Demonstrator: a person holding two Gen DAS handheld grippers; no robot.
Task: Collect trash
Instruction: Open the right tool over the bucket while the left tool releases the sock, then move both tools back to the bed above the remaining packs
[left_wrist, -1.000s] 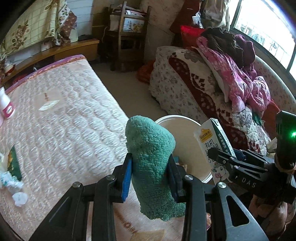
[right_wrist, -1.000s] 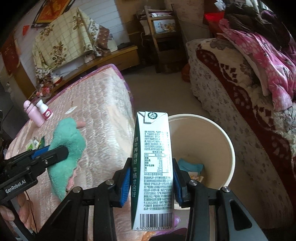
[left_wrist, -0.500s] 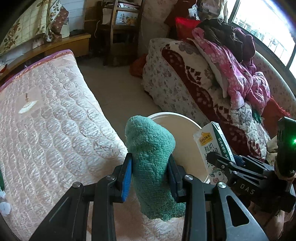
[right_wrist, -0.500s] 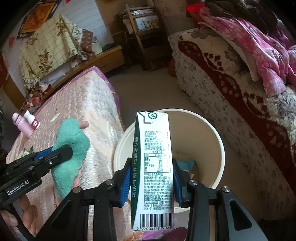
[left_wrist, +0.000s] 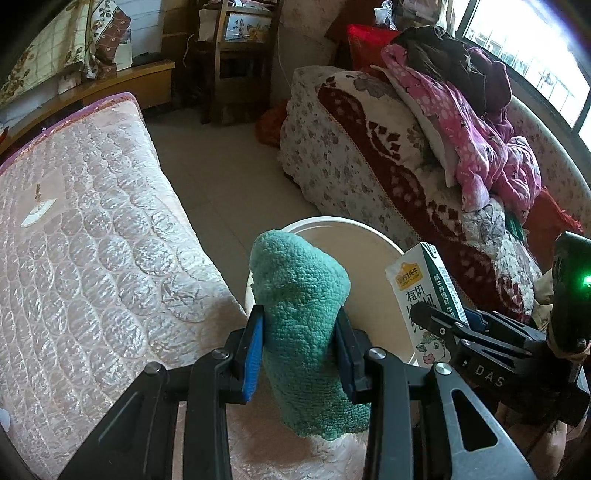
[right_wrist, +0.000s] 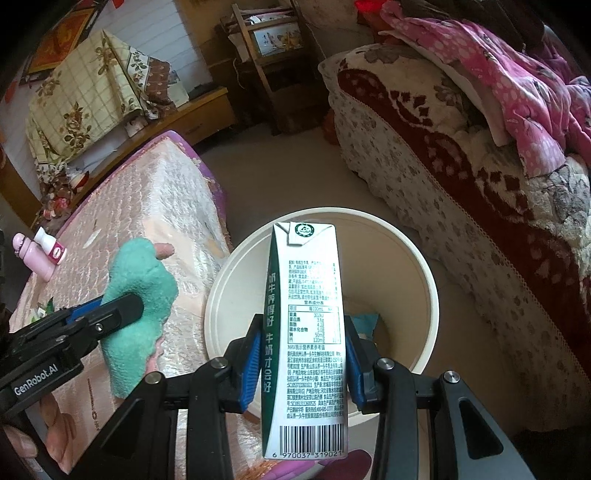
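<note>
My left gripper (left_wrist: 299, 347) is shut on a green fuzzy cloth (left_wrist: 303, 314), held upright above the mattress edge, just left of the white bin (left_wrist: 354, 229). The right gripper (right_wrist: 301, 350) is shut on a white and green milk carton (right_wrist: 306, 325), which hangs over the open mouth of the white bin (right_wrist: 428, 280). In the right wrist view the green cloth (right_wrist: 140, 291) and left gripper (right_wrist: 122, 308) sit at the left. The carton (left_wrist: 424, 291) also shows at the right of the left wrist view. A blue scrap (right_wrist: 364, 323) lies inside the bin.
A pink quilted mattress (left_wrist: 85, 258) fills the left, with two pink bottles (right_wrist: 37, 254) on it. A floral sofa (left_wrist: 369, 155) piled with pink clothes stands at the right. A bare floor strip (left_wrist: 221, 177) runs between them. A wooden chair (right_wrist: 266, 44) stands at the back.
Both grippers have moved forward and down towards the bin, which now lies nearer and larger under the carton. Each grip is unchanged.
</note>
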